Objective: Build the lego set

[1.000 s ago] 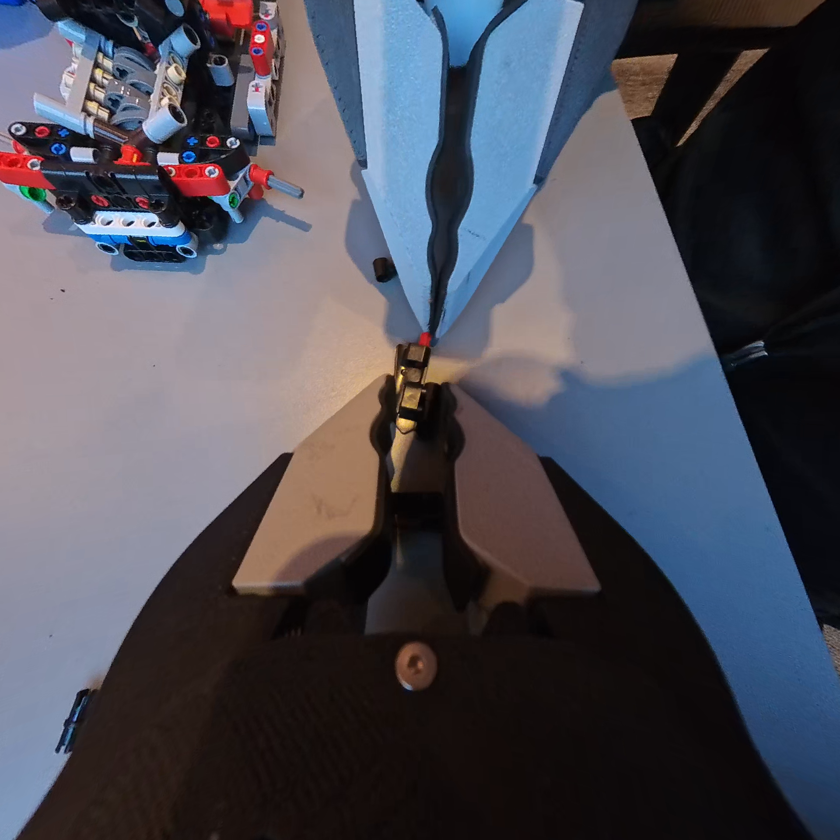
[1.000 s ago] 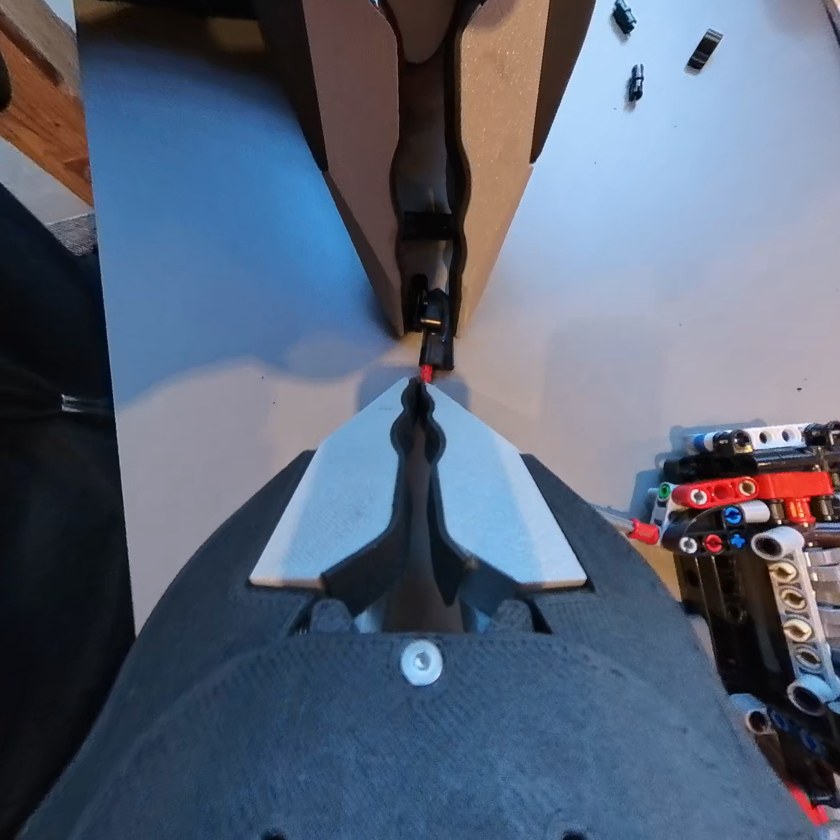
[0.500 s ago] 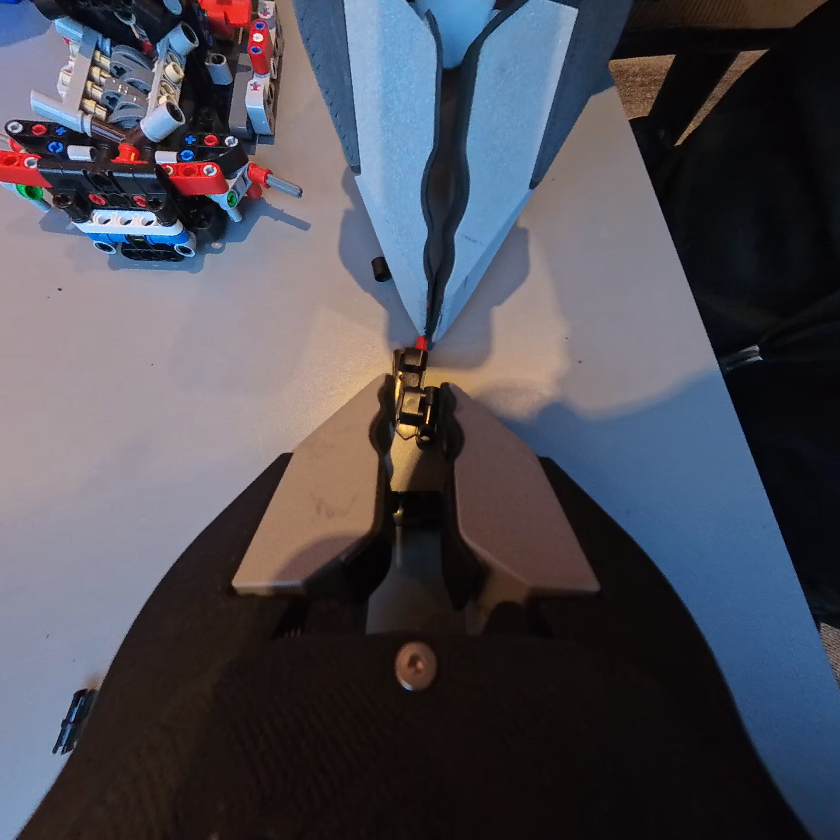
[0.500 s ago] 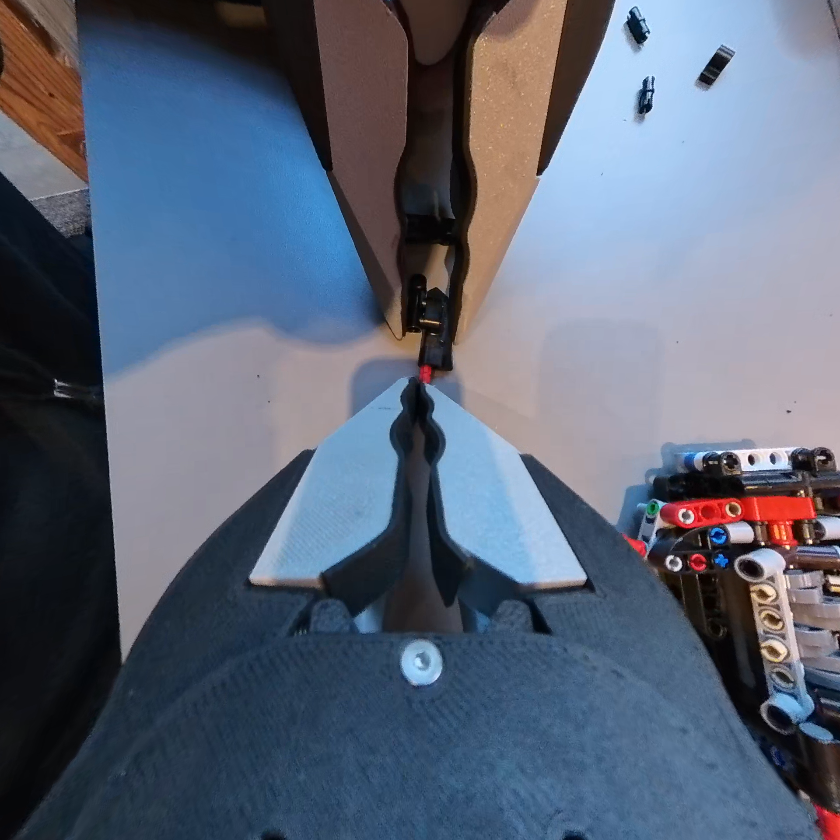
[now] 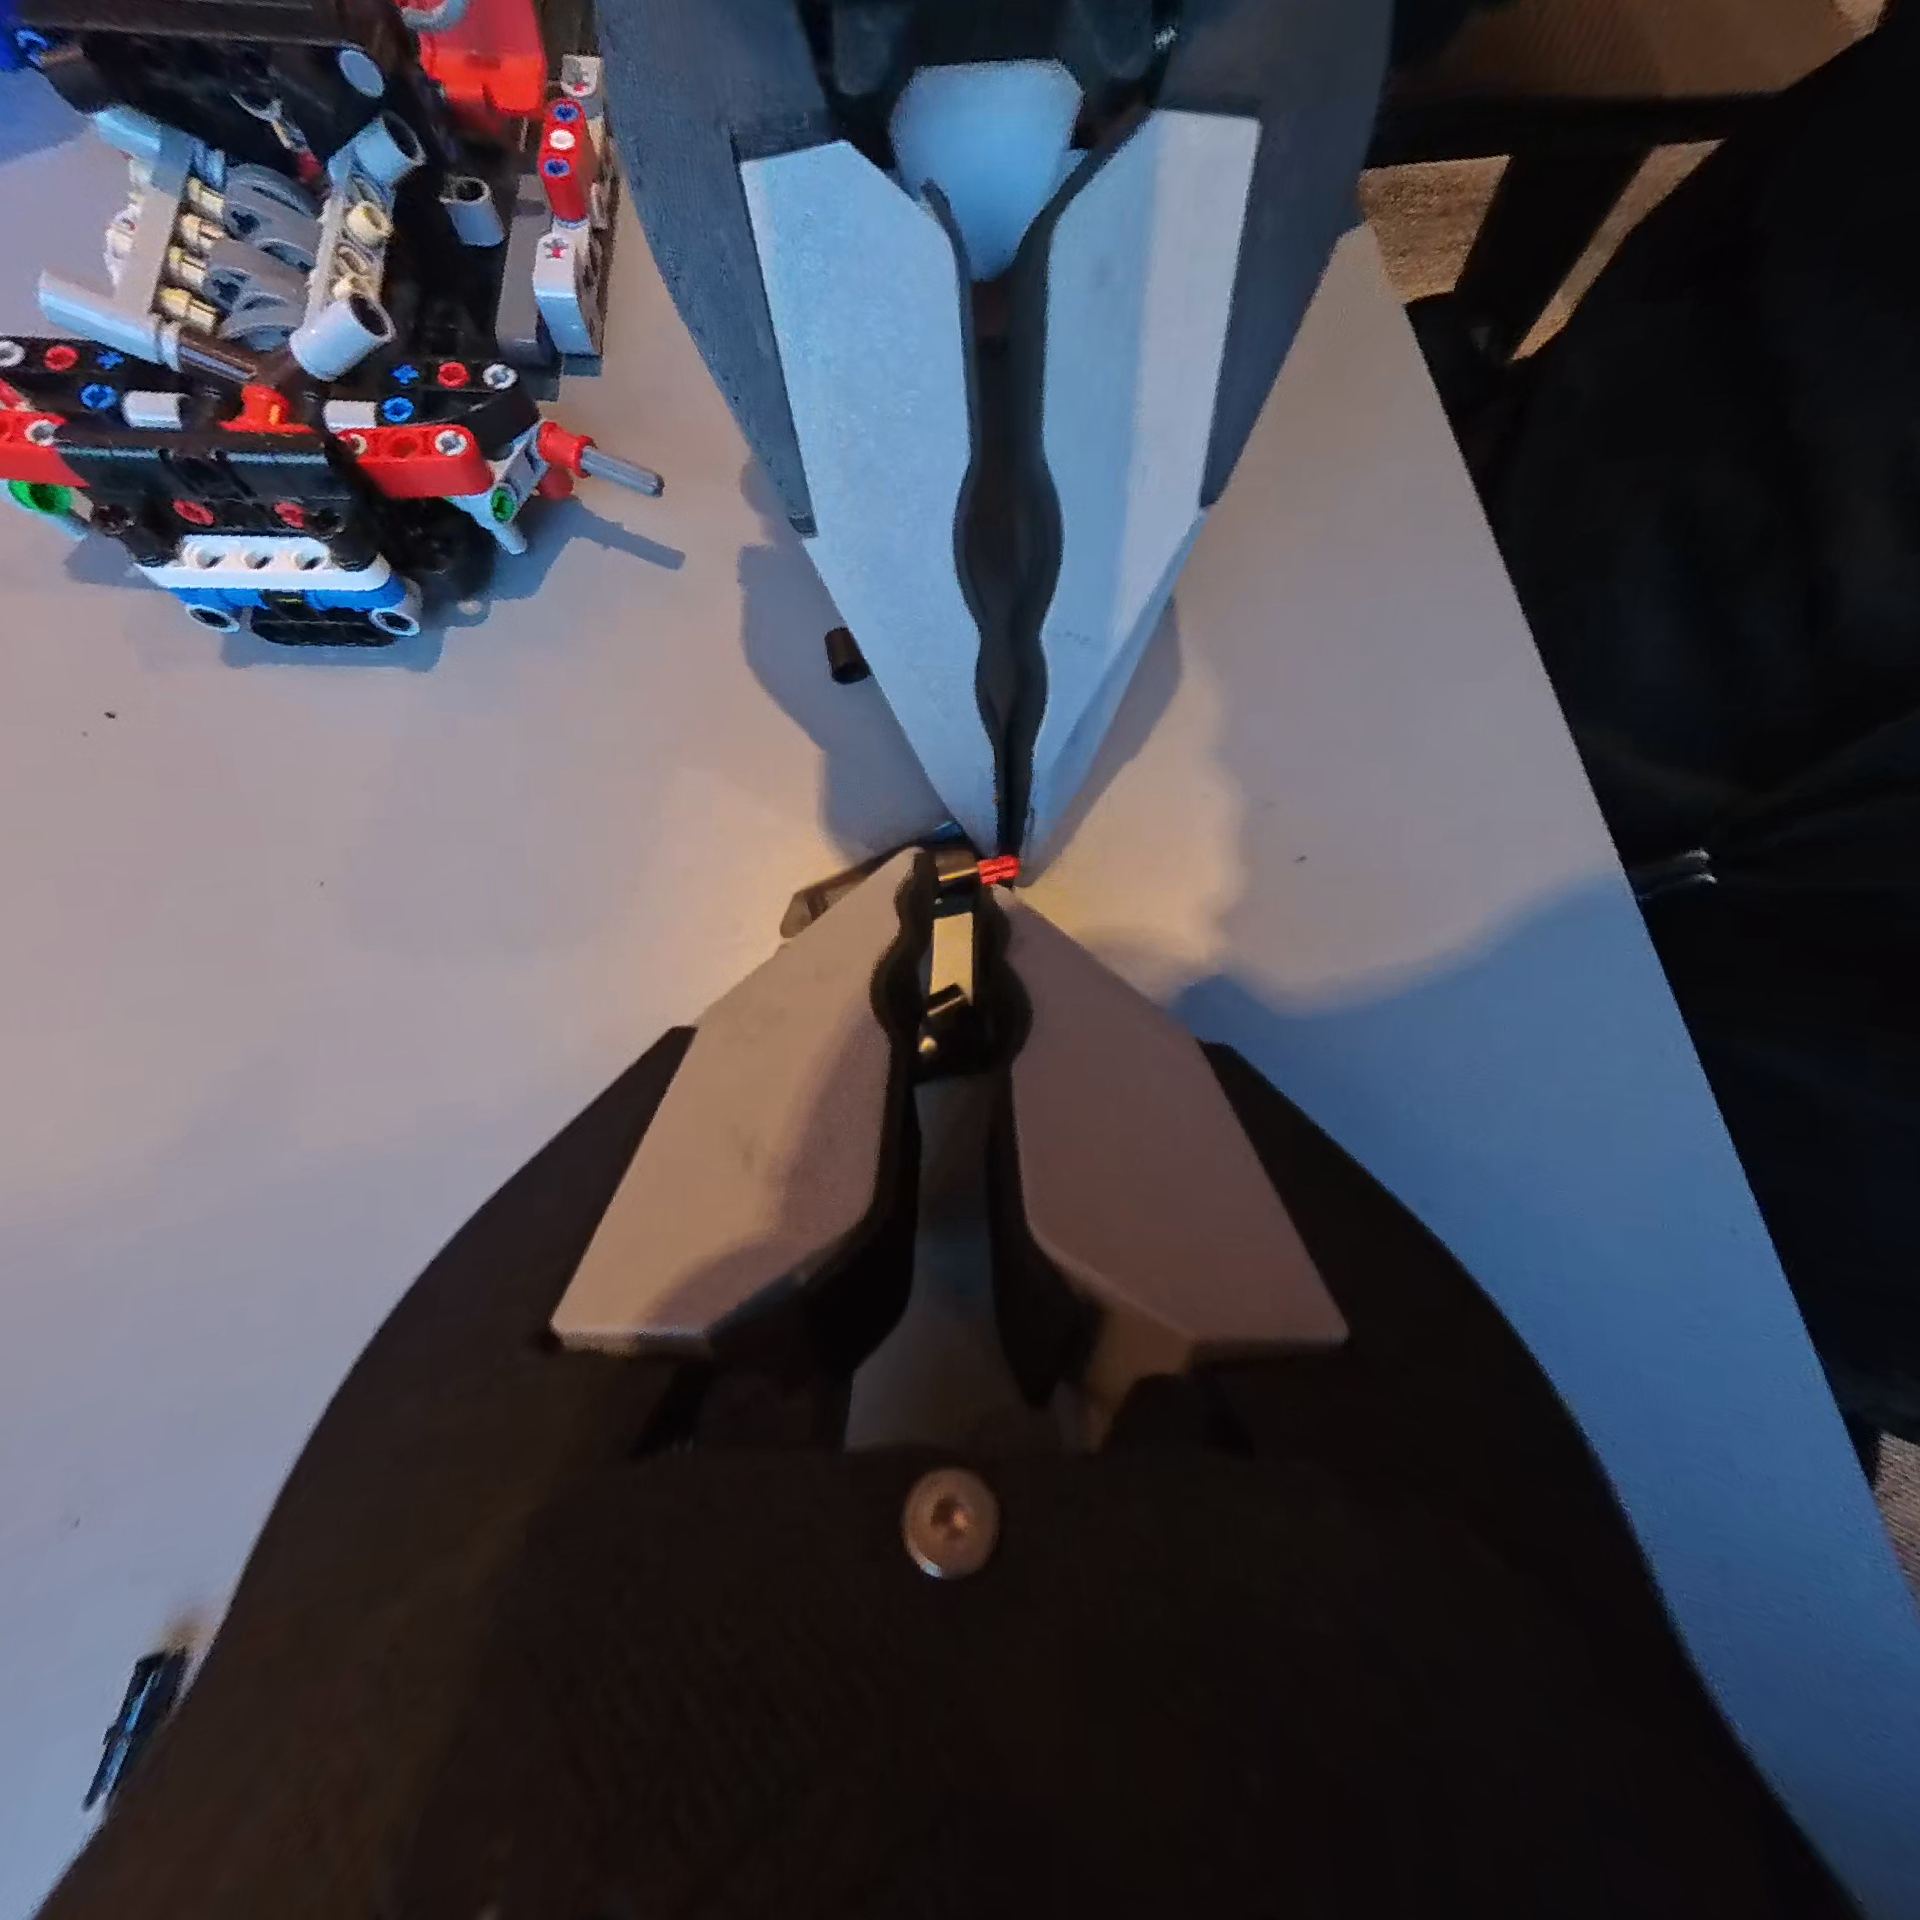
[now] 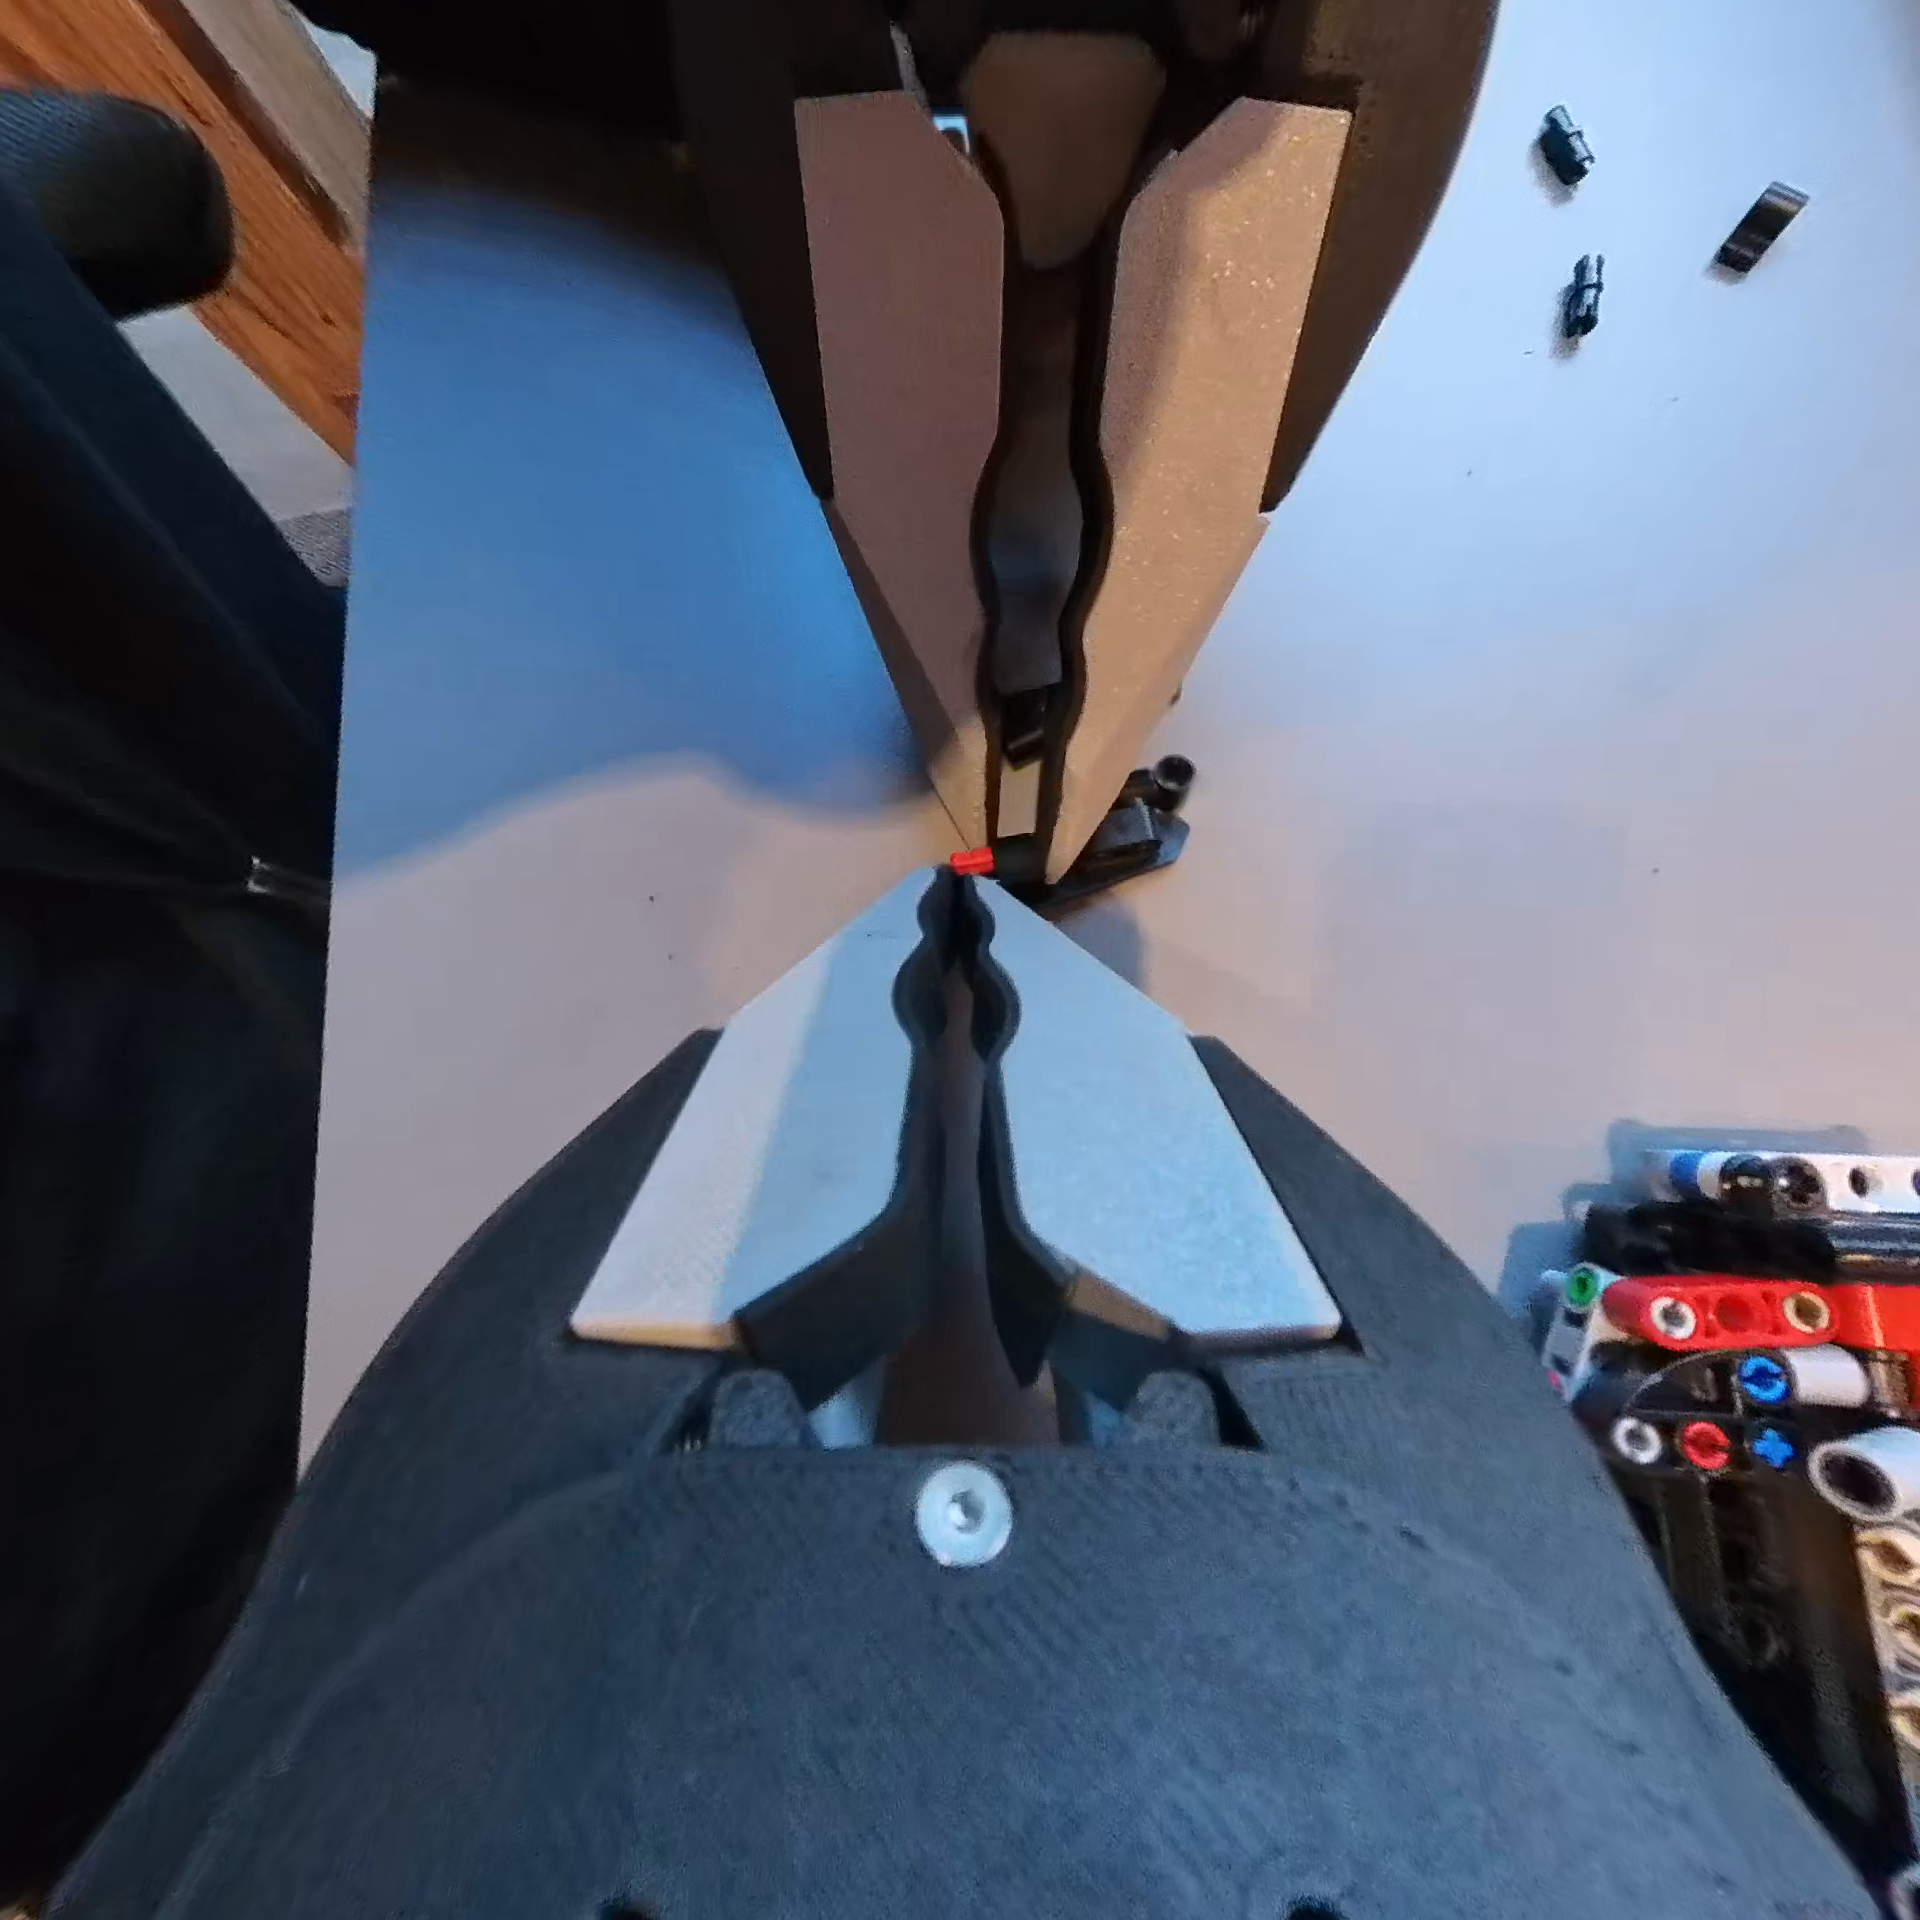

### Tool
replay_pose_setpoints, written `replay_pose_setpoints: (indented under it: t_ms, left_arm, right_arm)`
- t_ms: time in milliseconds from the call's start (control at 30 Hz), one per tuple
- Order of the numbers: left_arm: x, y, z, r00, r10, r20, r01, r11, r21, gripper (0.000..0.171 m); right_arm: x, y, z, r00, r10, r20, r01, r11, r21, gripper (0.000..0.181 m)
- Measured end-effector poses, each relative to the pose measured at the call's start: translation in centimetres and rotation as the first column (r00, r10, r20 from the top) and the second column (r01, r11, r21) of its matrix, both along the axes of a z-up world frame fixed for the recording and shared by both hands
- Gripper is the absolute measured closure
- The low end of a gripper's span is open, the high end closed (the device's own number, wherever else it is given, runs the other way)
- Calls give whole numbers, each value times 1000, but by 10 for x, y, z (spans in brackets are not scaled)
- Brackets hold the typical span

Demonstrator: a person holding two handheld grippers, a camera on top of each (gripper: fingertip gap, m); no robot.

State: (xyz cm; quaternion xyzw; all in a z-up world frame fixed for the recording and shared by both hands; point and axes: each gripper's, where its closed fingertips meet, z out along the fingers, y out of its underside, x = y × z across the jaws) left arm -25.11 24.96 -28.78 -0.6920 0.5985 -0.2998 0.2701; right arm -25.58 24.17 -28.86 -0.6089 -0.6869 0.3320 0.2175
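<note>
My left gripper [image 5: 956, 883] has tan fingers and is shut on a small black lego connector [image 5: 951, 940]. A short red pin [image 5: 997, 868] sticks sideways out of the connector's front end. My right gripper [image 6: 954, 883] has pale grey fingers and meets the left one tip to tip, its tips shut on the red pin [image 6: 971, 859]. In the right wrist view the left gripper [image 6: 1023, 847] comes in from the top with the black connector [image 6: 1023, 727] between its fingers. Another black part [image 6: 1122, 831] shows low beside its tip; I cannot tell if it is joined.
The half-built lego model [image 5: 260, 416] stands on the white table [image 5: 364, 935], also low right in the right wrist view [image 6: 1766, 1403]. Loose black pieces [image 6: 1761, 223] lie far off, one small black piece [image 5: 844, 657] near the right gripper. The table edge [image 5: 1558, 727] is close. Left and right tips are no more than a few centimetres apart.
The black connector has turned in the left gripper, so the red pin now points sideways instead of straight at the right gripper. A black part now shows beside the left tip.
</note>
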Motion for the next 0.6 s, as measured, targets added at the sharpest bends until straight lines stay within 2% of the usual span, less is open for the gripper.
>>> replay_pose_setpoints:
  t_ms: [133, 233, 333, 433, 500, 600]
  left_arm:
    - [1, -8, 0, 999, -49, 0, 49, 999, 0, 167]
    - [4, -19, 1, 993, -122, 6, 122, 993, 3, 166]
    - [9, -20, 2, 992, -125, 4, 125, 992, 21, 155]
    - [9, -22, 6, 991, -134, 29, 133, 991, 33, 153]
    - [8, -25, 14, 986, -153, 70, 150, 987, 52, 153]
    - [-1, -29, 26, 979, -169, 114, 162, 984, 68, 151]
  right_arm:
    - [5, -4, 1, 1000, -3, -6, 2, 1000, -27, 181]
    - [10, 0, 4, 999, 4, -41, -2, 999, 34, 181]
    - [8, 8, 0, 1000, -17, -23, 20, 994, 111, 181]
    - [7, 8, 0, 1000, 5, -22, -1, 984, 177, 181]
    - [10, 4, 1, 999, 36, -22, -32, 986, 164, 181]
    - [17, -2, 5, 998, 49, -31, -47, 996, 71, 181]
